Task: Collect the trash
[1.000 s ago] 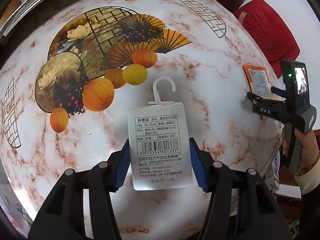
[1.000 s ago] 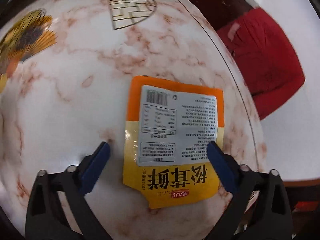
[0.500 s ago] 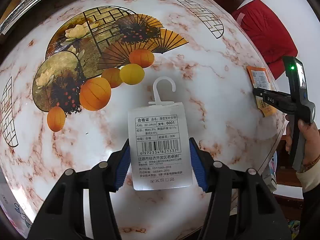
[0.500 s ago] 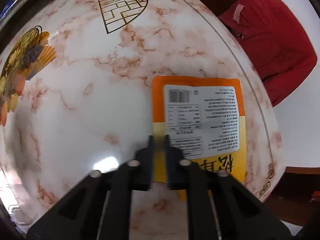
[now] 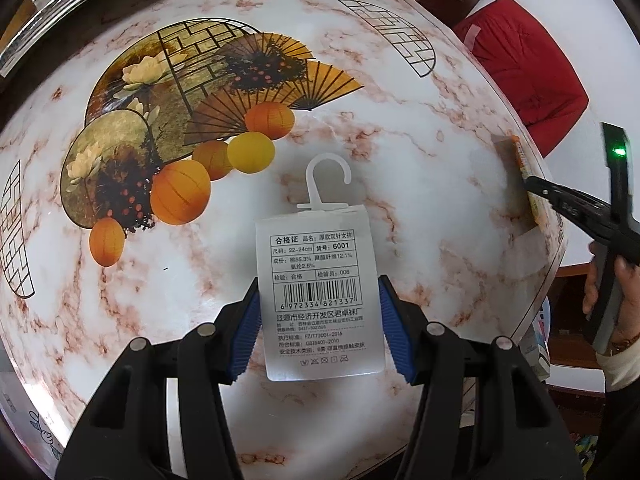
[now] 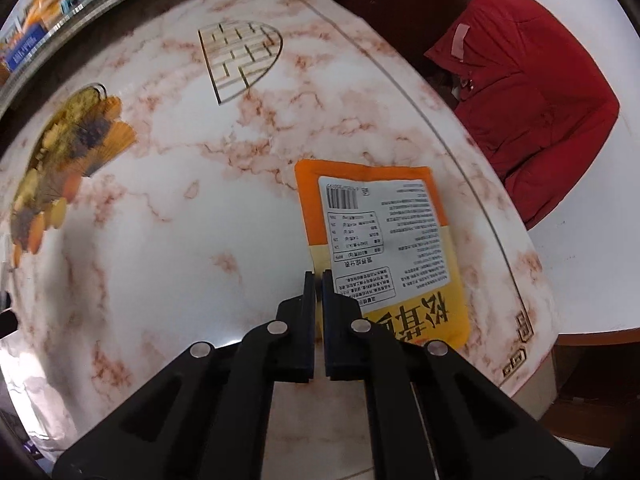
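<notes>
Left gripper, near edge of the table: jaws spread, blue pads either side of the white sock tag, which lies flat, plastic hook pointing toward the painted fans; pads look just beside its edges, contact unclear. Right gripper, right edge of table: jaws pinched together on the left edge of the orange snack wrapper, apparently lifting it. Beyond, a red jacket off the table. Judged: one piece gripped, tag not yet grasped, nothing binned.
</notes>
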